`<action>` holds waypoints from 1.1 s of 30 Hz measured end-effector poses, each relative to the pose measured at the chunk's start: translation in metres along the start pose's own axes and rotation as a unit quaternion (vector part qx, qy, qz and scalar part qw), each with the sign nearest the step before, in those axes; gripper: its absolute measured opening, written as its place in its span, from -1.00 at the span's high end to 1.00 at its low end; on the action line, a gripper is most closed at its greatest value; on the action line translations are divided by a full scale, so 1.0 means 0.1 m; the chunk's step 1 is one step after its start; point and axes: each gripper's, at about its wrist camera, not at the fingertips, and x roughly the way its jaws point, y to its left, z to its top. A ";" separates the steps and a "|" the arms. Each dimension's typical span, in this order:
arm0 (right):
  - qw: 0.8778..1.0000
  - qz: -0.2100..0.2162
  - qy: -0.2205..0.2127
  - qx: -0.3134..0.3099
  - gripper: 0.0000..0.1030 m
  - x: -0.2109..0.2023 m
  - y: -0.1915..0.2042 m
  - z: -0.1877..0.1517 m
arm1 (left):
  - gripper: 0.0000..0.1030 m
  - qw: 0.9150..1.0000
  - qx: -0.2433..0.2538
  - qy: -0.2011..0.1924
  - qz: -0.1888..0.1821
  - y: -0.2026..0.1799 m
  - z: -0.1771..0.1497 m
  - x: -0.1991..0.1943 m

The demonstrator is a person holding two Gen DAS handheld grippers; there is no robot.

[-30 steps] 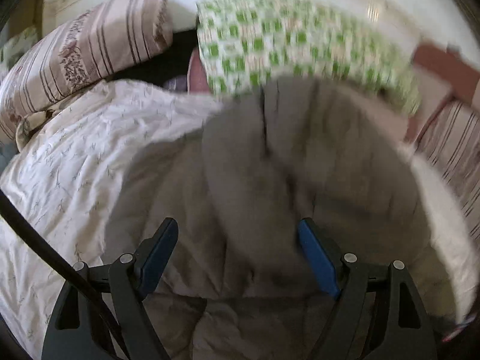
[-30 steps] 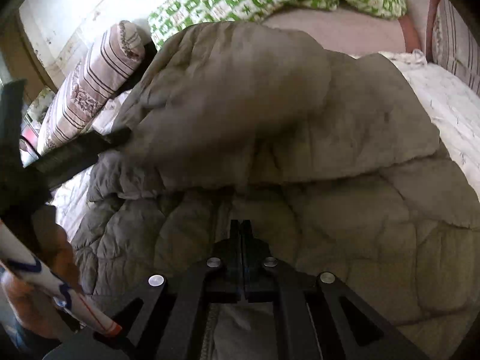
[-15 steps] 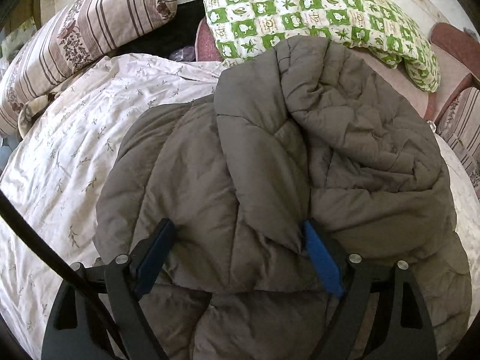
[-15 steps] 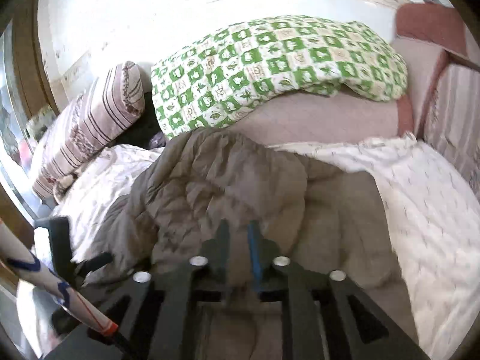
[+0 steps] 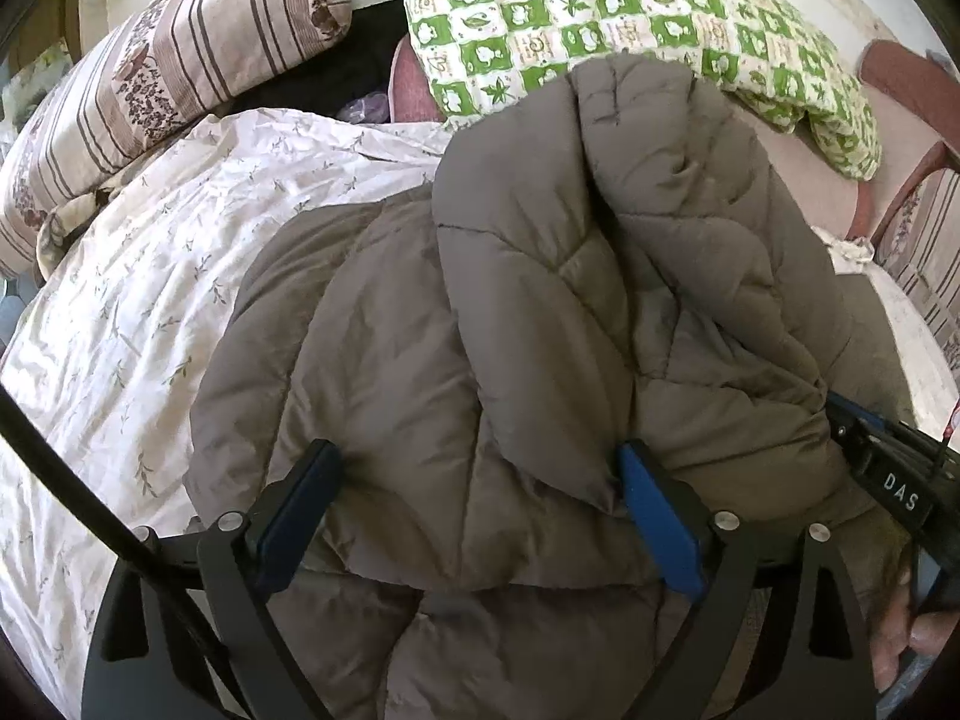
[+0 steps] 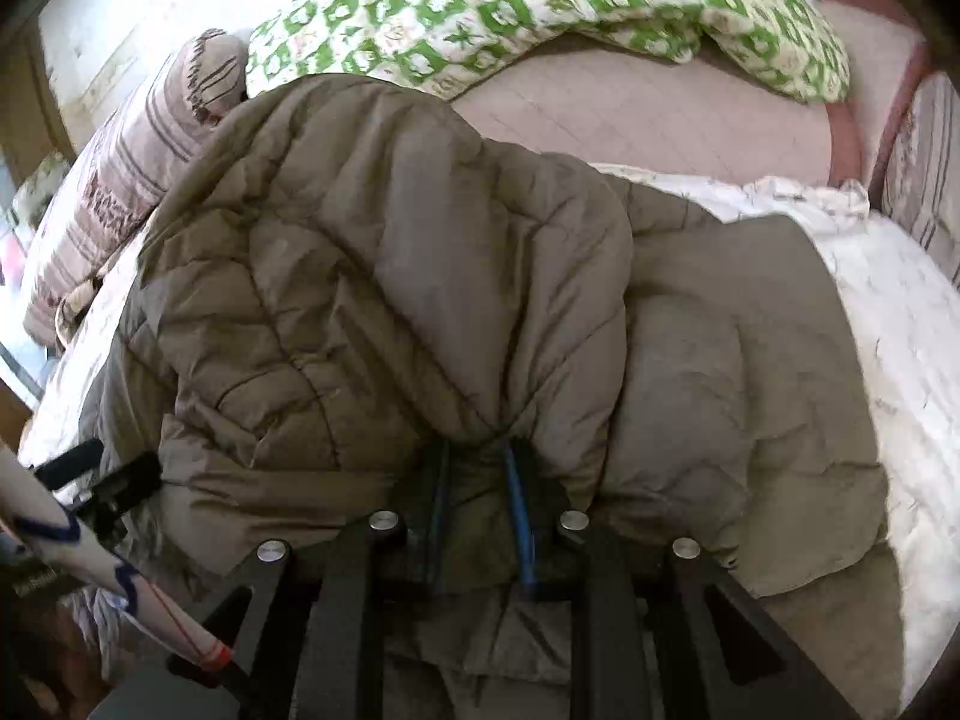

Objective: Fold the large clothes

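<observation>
A grey-brown quilted puffer jacket (image 5: pixel 528 324) lies bunched on the bed, one part folded over the rest. It also fills the right wrist view (image 6: pixel 390 276). My left gripper (image 5: pixel 480 492) is open, its blue-padded fingers (image 5: pixel 657 516) straddling a fold of the jacket near its front edge. My right gripper (image 6: pixel 477 468) has its fingers close together with jacket fabric pinched between the blue pads (image 6: pixel 519 516). The right gripper's body shows at the right edge of the left wrist view (image 5: pixel 888 468).
The bed has a white floral sheet (image 5: pixel 138 300). A striped pillow (image 5: pixel 162 72) lies at the back left, a green checked quilt (image 5: pixel 630 18) at the back. A pink mattress area (image 6: pixel 660 114) and a striped cushion (image 6: pixel 924 192) sit at the right.
The upper part of the jacket has come down folded over the rest. My right gripper has parted slightly and now holds a fold of fabric. My left gripper has stayed open.
</observation>
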 end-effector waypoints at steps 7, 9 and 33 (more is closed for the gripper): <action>1.000 0.007 -0.015 0.001 0.59 -0.21 0.01 -0.04 | -0.81 0.998 -0.028 -0.060 -0.014 0.11 0.10 -0.29; 1.000 0.007 -0.020 -0.001 0.57 -0.28 0.03 -0.04 | -0.81 0.997 -0.034 -0.065 -0.018 0.13 0.11 -0.28; 0.998 0.040 -0.020 -0.032 0.09 -0.30 0.35 -0.03 | -0.82 0.999 -0.044 -0.023 0.001 0.16 0.10 -0.06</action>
